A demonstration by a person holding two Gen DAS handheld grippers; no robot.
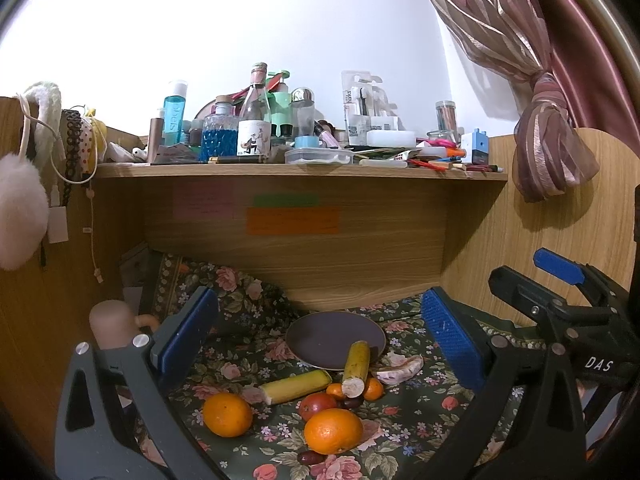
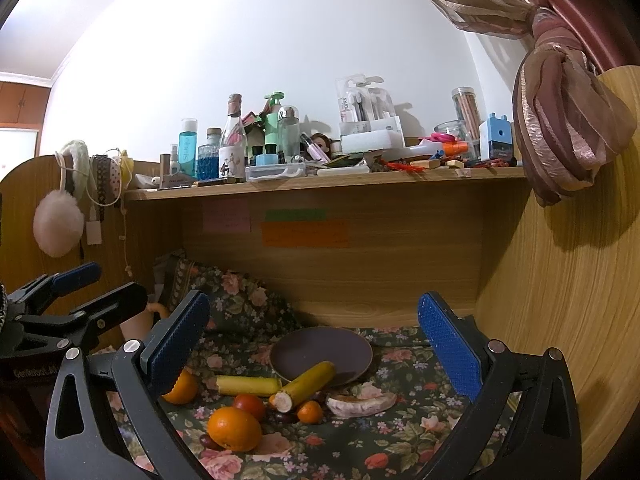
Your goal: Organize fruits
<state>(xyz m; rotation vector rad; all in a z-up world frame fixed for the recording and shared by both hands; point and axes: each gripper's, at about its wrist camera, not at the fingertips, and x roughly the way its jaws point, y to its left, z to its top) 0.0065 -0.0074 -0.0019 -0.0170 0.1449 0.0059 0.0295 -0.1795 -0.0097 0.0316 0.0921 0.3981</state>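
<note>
Held the left tool [image 1: 320, 344] spread wide above the surface [image 1: 420, 432], gripping nothing. Kept the right tool [image 2: 316, 352] spread wide as well, gripping nothing, just beside the left one.

Saw the fruit heaped on the floral cloth in front of a dark empty plate [image 1: 320, 332]. Found one banana piece [image 1: 356, 368] leaning with its far end on the plate's near rim, cut end toward the cameras. Found a second banana piece [image 1: 296, 386] flat to its left. Noted a large orange [image 1: 227, 414] at left, apart from another large orange [image 1: 333, 430] nearest the cameras. Noted a red fruit [image 1: 318, 404] between the banana pieces and the near orange, two small tangerines [image 1: 372, 388] by the leaning piece's cut end, and a pale peeled segment [image 1: 400, 370] to the right. Spotted a cluttered shelf [image 1: 300, 170] above.
</note>
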